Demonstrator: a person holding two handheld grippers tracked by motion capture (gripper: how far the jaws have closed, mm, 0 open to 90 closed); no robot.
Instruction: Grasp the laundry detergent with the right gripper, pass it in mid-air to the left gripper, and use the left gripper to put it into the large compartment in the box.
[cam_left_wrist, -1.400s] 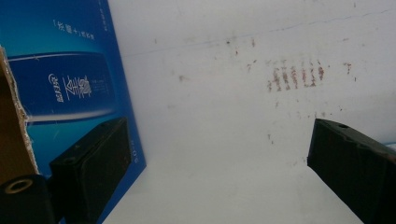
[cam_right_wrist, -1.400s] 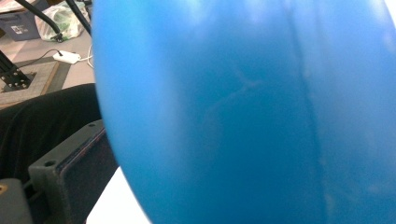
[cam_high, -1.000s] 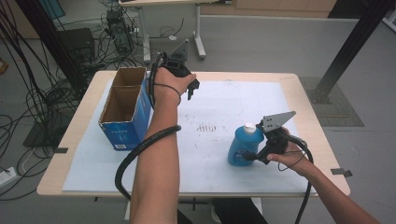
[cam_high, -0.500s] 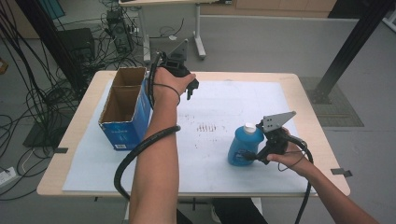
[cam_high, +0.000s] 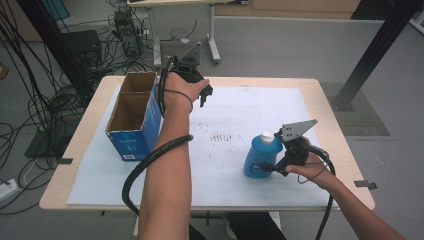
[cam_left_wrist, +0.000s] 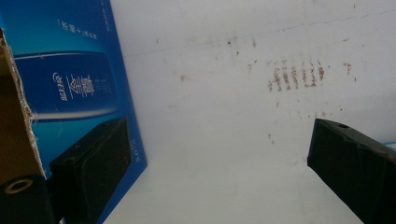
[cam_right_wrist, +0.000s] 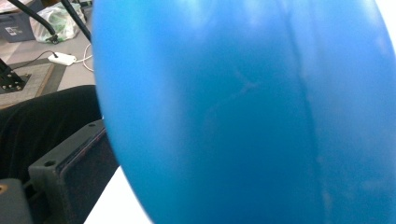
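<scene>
My right claw (cam_high: 270, 166) is closed on the blue bottle (cam_high: 258, 156), upright on the bench (cam_high: 310, 90). Smooth, rounded plastic, probably liquid-heavy: grip low on the body. My left claw (cam_high: 206, 95) gapes empty beside the box (cam_high: 134, 131).

On my bench (cam_high: 90, 165) the open box (cam_high: 134, 117) stands at the left, the bottle (cam_high: 260, 156) well apart at the right (nearer me), with the sheet (cam_high: 225, 115) under both.
</scene>
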